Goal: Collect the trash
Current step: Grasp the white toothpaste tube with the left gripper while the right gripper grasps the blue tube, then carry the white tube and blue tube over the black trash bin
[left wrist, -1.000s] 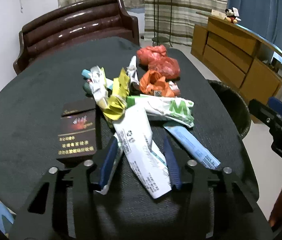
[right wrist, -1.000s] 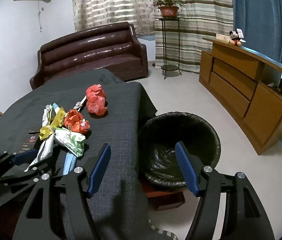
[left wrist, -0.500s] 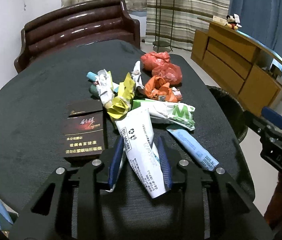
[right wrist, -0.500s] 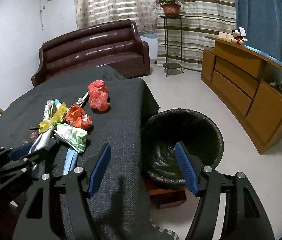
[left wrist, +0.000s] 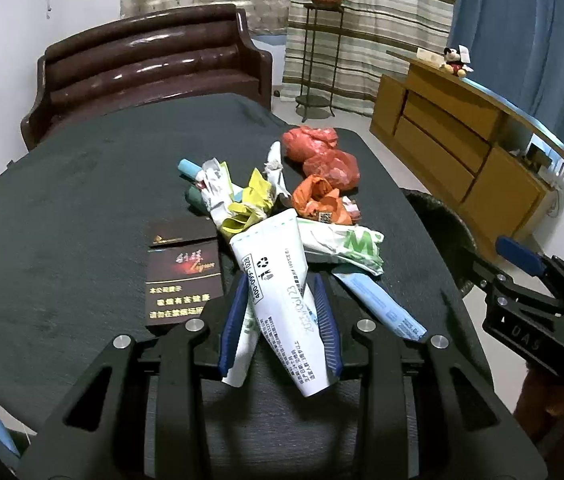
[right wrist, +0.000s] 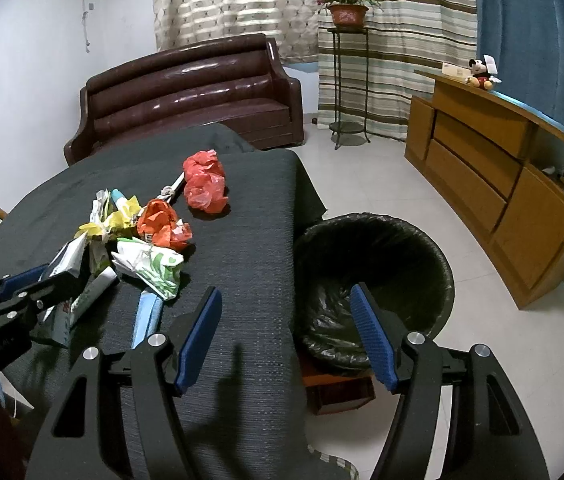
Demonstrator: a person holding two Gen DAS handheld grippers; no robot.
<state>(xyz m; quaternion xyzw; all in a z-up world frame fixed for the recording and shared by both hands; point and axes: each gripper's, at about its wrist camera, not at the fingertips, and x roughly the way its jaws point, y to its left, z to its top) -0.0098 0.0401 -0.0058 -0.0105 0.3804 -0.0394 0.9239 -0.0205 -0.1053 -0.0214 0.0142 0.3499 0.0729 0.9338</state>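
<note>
Bin [right wrist: 377, 280]: lower right of your right view, under your right claw [right wrist: 285, 336], which gapes empty.
Tube [left wrist: 282, 304]: clenched crosswise in your left claw [left wrist: 280, 320].

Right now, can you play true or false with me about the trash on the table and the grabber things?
1. The left hand-held gripper is squeezing a white printed wrapper. True.
2. The right hand-held gripper holds the red plastic bag. False: its jaws are wide apart with nothing between them, and the bag lies on the table.
3. The trash bin has a black liner and stands on the floor beside the table. True.
4. The dark cigarette box is inside the bin. False: it lies flat on the table, beside the pile of wrappers.
5. A potted plant sits on the brown sofa. False: it sits on a tall metal stand by the curtains.
</note>
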